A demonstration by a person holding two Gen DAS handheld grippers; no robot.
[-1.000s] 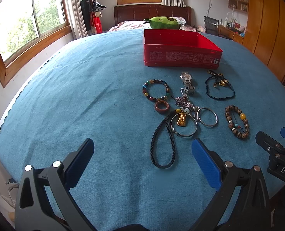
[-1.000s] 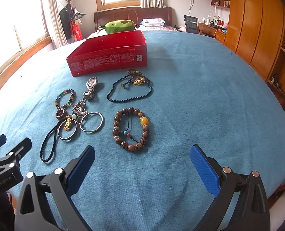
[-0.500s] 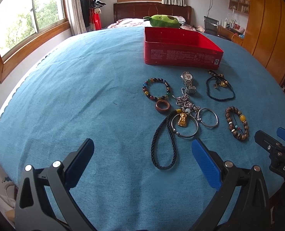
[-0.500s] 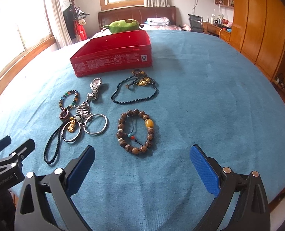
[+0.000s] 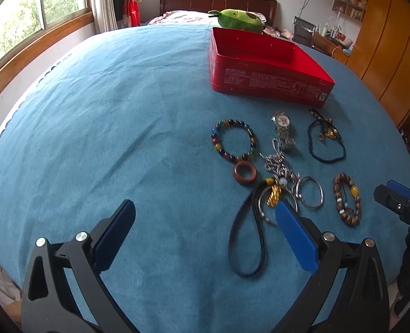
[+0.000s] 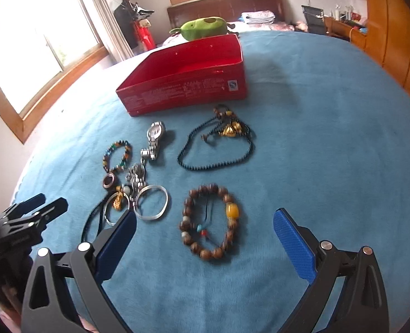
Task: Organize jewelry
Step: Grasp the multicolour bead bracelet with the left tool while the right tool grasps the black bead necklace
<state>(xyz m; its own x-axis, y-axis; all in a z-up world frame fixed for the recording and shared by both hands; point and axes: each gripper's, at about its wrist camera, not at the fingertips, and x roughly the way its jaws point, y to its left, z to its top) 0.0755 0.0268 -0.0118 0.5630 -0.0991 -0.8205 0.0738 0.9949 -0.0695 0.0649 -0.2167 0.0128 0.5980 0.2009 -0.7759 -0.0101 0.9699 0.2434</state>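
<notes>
Jewelry lies scattered on a blue cloth in front of an open red box (image 5: 265, 75) (image 6: 188, 83). A brown wooden bead bracelet (image 6: 210, 222) (image 5: 346, 199) sits just ahead of my open right gripper (image 6: 205, 244), between its finger lines. A black braided cord loop (image 5: 246, 238) with a gold pendant (image 5: 273, 195) lies by the right finger of my open left gripper (image 5: 205, 236). Further off are a multicolour bead bracelet (image 5: 234, 140), a brown ring (image 5: 245, 173), a silver watch (image 5: 283, 130) (image 6: 153, 138), a silver bangle (image 6: 151, 202) and a black cord necklace (image 6: 218, 144). Neither gripper holds anything.
A green plush toy (image 5: 239, 20) lies behind the box. A bed headboard (image 5: 218, 0) and windows (image 5: 35, 19) stand at the back, wooden cabinets (image 6: 396, 36) to the right. The cloth's left half (image 5: 107, 127) is bare. Each gripper shows at the edge of the other's view.
Both grippers have moved forward and lower toward the jewelry; the items look larger and nearer. Nothing has been picked up or shifted.
</notes>
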